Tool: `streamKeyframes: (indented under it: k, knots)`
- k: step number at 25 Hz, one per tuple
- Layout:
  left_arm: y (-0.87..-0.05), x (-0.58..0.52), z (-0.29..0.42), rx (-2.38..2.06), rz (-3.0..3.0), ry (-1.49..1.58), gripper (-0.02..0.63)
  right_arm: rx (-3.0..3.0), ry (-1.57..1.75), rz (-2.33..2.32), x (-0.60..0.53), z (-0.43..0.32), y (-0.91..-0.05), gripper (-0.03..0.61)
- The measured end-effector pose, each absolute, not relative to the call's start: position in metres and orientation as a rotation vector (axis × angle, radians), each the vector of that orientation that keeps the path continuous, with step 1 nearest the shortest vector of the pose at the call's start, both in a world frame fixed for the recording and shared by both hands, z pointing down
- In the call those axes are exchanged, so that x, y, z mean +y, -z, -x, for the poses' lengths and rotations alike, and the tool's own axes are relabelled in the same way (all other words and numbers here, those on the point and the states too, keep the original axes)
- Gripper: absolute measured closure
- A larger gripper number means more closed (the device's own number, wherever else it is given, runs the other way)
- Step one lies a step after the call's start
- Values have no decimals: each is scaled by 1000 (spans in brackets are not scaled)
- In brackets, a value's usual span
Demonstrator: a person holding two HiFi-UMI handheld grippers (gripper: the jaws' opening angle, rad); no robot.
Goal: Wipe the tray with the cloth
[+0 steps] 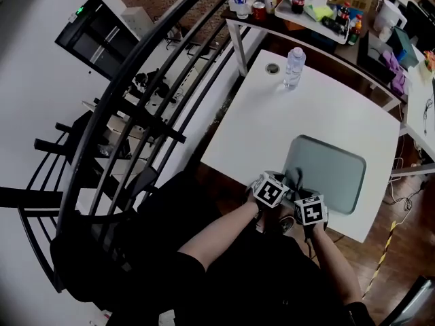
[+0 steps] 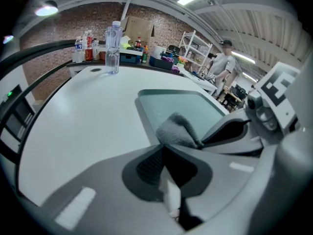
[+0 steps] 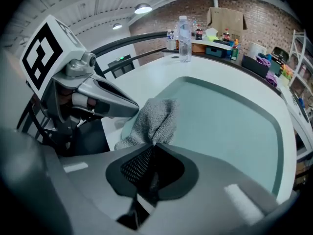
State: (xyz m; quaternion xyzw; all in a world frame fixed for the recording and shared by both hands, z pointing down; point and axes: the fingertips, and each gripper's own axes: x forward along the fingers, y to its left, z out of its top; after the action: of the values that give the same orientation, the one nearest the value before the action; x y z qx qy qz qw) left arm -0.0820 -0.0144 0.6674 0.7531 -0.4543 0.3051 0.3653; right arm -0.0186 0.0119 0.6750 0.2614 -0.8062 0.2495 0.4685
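The left tool point(image 2: 164, 148) and the right tool point(image 3: 152, 147) are each clamped on the grey cloth point(image 3: 155, 119). It bunches just past their tips, over the near corner of the tray point(image 3: 234, 116) on the bench point(image 1: 319, 107).

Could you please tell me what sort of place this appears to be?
Probably a workshop or lab in an industrial-style building: a bare brick wall, an open metal shelf rack, and a side table crowded with bottles and supplies.
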Motion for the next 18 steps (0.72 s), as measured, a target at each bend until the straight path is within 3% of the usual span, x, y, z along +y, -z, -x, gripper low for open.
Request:
streamKeyframes:
  k: [10,18]
  knots:
    - [-669,-12,81,-1126,-1947,-736,591,-1962,-453,-394,6,46,-676,558]
    - [-671,-11,82,-1120,-1966,-754,591,-1950,-170,-516,-120,39,-653,558]
